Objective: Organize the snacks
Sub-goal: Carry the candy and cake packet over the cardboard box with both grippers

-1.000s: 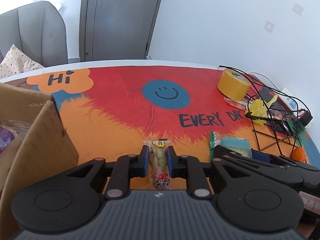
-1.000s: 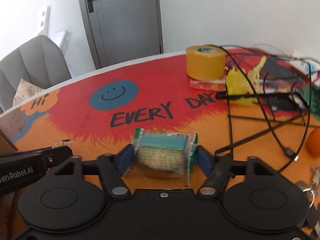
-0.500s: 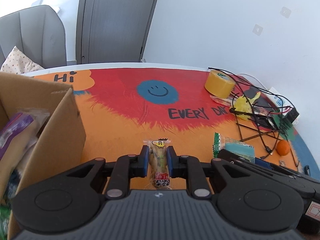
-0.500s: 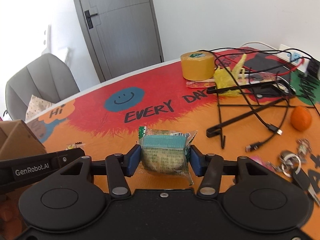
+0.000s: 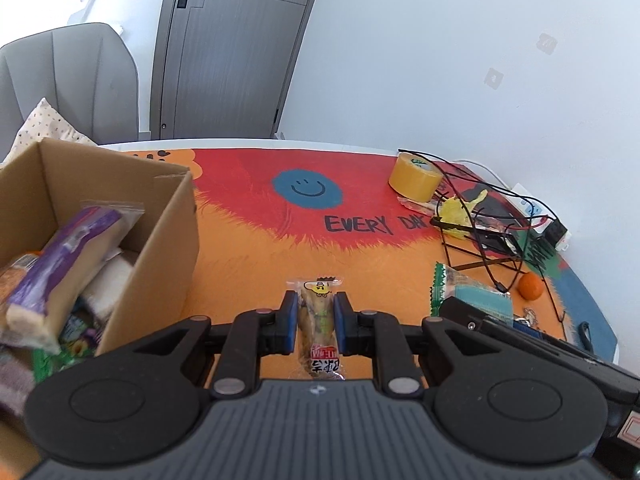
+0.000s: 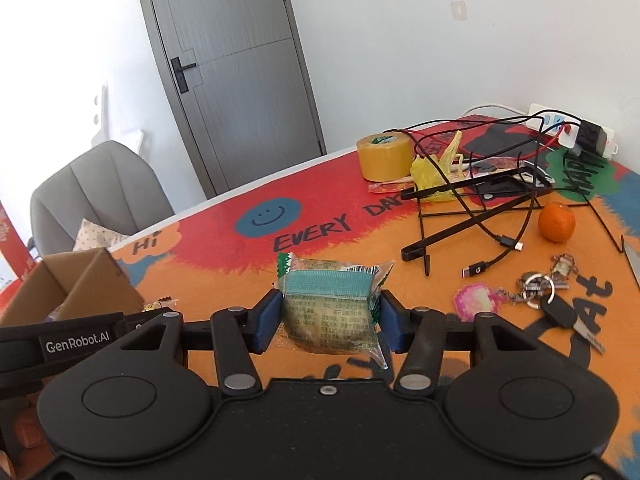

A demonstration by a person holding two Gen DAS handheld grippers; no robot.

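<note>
My left gripper is shut on a thin clear snack stick packet with a yellow cartoon face, held above the orange table mat. My right gripper is shut on a wider green-and-teal wrapped snack, also lifted off the mat; that snack shows at the right of the left wrist view. An open cardboard box stands to the left and holds several packets, among them a purple-wrapped one. The box's corner also appears at the left of the right wrist view.
A yellow tape roll, a yellow bag, black wire stand and cables, an orange, keys and a power strip crowd the table's right side. A grey chair stands behind the box.
Both grippers rose and drew back with their snacks. The cardboard box came further into the left wrist view, showing its contents. More of the right-side clutter entered the right wrist view.
</note>
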